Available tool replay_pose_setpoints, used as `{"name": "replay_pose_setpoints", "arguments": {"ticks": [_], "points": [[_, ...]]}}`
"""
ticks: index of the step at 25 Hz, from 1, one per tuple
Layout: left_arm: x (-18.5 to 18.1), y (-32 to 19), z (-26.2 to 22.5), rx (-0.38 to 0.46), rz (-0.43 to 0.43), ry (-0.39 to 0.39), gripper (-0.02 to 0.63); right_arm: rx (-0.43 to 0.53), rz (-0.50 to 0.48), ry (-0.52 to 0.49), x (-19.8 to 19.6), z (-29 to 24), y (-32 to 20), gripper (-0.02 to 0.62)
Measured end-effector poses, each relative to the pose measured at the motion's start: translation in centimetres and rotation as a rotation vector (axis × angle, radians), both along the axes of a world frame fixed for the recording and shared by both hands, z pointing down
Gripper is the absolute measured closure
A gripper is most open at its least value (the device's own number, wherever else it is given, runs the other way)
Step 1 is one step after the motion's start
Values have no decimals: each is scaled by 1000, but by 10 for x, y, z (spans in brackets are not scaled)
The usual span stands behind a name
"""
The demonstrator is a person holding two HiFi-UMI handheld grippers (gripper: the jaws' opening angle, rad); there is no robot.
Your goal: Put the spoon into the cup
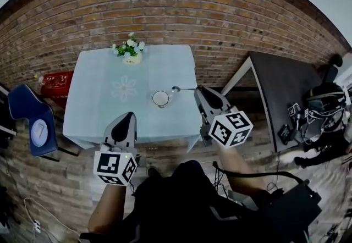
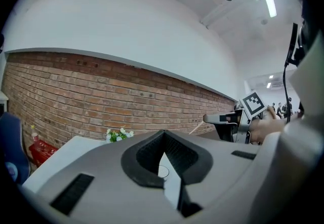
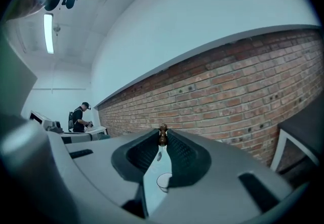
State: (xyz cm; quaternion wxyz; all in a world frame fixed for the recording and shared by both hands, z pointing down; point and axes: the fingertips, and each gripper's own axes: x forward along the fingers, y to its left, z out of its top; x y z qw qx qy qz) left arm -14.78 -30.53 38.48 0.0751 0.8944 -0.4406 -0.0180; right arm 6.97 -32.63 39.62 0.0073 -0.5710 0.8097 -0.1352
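Cup: upright on table, empty.
Spoon: handle clamped in right gripper; bowl just beside cup.
Left gripper: jaws together, holding nothing.
Flower pot: far table edge.

The left gripper and right gripper look alike: smooth grey shells narrowing to 2 jaws with dark, ribbed inner faces. Each carries a white cube printed with black square markers, the left cube and the right cube. The person wears dark clothing.

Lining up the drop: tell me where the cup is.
In the head view, the cup stands on the table, right of its centre, just left of the spoon that the right gripper holds.
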Motion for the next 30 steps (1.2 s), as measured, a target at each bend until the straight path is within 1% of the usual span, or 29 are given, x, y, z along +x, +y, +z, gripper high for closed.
{"name": "replay_pose_setpoints", "arguments": {"ticks": [3, 7, 10, 16, 20, 27, 30], "points": [[-3, -5, 7, -19, -18, -4, 597, -36, -19, 6, -2, 20, -14, 537], [-2, -13, 19, -59, -64, -5, 597, -99, -45, -34, 3, 52, -37, 537], [2, -14, 24, -80, -99, -10, 597, -145, -86, -52, 4, 76, -52, 537], [12, -16, 38, -99, -159, -36, 597, -190, -147, -59, 3, 105, -80, 537], [16, -10, 53, -142, -191, -52, 597, -236, -197, -72, -3, 130, -92, 537], [-2, -7, 67, -170, -303, -59, 597, -288, -260, -61, -19, 163, -109, 537], [-8, -3, 69, -187, -340, -59, 597, -319, -270, -62, -22, 179, -113, 537]]}}
